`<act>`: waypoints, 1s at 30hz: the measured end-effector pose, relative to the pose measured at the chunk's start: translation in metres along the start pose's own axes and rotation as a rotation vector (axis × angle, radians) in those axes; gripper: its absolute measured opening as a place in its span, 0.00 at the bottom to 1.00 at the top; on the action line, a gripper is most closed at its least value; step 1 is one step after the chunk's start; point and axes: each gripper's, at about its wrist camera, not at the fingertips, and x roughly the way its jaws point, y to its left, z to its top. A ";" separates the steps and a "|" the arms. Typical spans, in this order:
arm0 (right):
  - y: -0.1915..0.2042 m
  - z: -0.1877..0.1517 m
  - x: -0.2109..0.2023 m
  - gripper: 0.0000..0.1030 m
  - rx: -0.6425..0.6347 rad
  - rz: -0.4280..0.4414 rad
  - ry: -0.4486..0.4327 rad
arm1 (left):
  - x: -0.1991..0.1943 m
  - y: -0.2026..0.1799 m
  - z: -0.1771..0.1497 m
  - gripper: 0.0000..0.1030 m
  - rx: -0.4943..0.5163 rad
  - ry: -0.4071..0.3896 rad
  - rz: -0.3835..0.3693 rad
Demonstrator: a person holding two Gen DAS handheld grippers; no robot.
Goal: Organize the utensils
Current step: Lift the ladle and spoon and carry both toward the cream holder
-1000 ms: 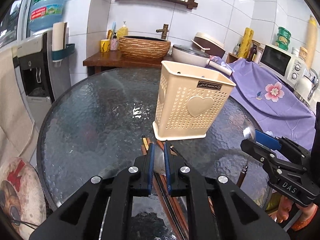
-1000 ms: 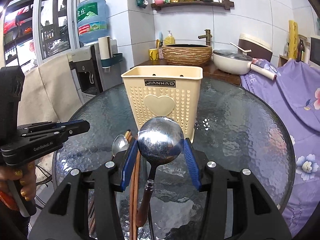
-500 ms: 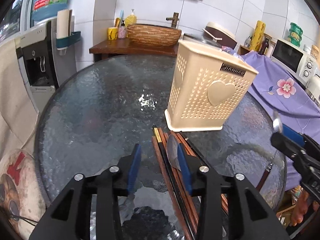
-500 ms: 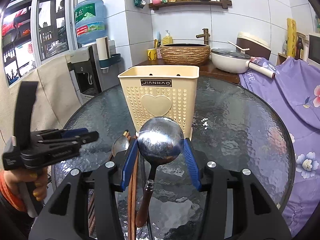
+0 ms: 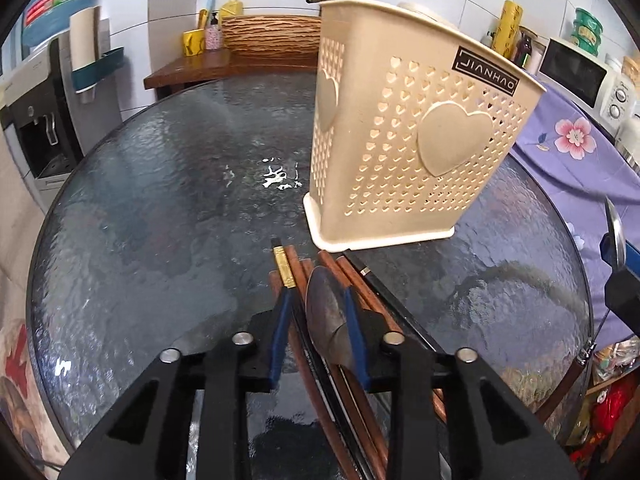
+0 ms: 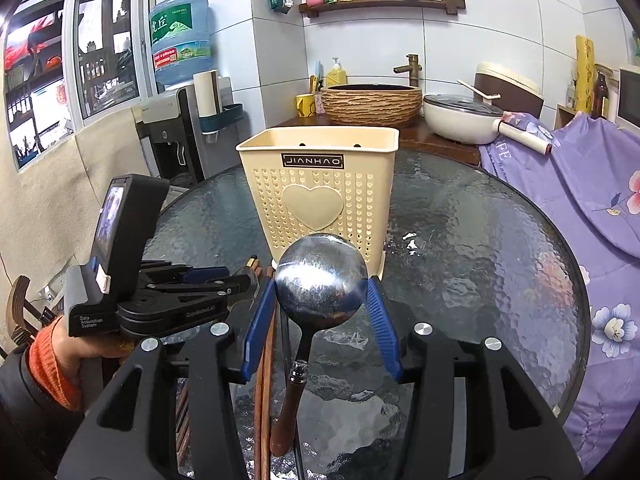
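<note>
A beige perforated utensil holder (image 5: 404,128) with a heart stands on the round glass table (image 5: 160,200); it also shows in the right wrist view (image 6: 320,192). A bundle of brown chopsticks (image 5: 292,272) and a small metal spoon (image 5: 326,316) lie in front of it. My left gripper (image 5: 316,320) is low over the bundle, its jaws open around the spoon's bowl. My right gripper (image 6: 320,312) is shut on a large ladle-like spoon (image 6: 320,276) with a wooden handle, held above the table before the holder.
A purple floral cloth (image 6: 580,184) covers furniture on the right. A water dispenser (image 6: 180,120) stands at the left. A wooden counter with a woven basin (image 6: 372,104) and a white pan (image 6: 460,120) lies behind the table.
My left gripper opened, then moved forward and down so its jaws straddle the small spoon on the chopsticks. My right gripper kept the large spoon almost still.
</note>
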 end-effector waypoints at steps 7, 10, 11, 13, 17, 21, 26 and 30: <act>-0.001 0.000 0.002 0.46 0.002 0.002 0.010 | 0.011 0.004 0.003 0.06 0.011 0.027 -0.019; -0.001 0.001 0.003 0.46 0.004 0.002 0.012 | 0.007 0.003 0.004 0.03 0.008 0.011 -0.025; -0.001 0.001 0.003 0.46 0.004 0.001 0.011 | 0.004 0.003 0.006 0.02 0.008 0.005 -0.026; -0.001 0.002 0.003 0.46 0.004 0.001 0.010 | -0.003 0.003 0.008 0.02 0.006 -0.016 -0.028; 0.000 0.003 0.002 0.46 -0.001 0.002 0.002 | -0.019 0.004 0.011 0.02 0.013 -0.063 -0.017; -0.001 0.004 -0.003 0.46 -0.002 0.001 -0.012 | -0.038 0.004 0.011 0.02 0.003 -0.128 -0.016; -0.001 0.008 -0.012 0.46 -0.008 0.003 -0.037 | -0.070 -0.002 0.012 0.02 0.010 -0.243 -0.008; 0.000 0.011 -0.017 0.46 -0.011 0.012 -0.045 | -0.089 -0.008 0.015 0.02 0.017 -0.296 -0.023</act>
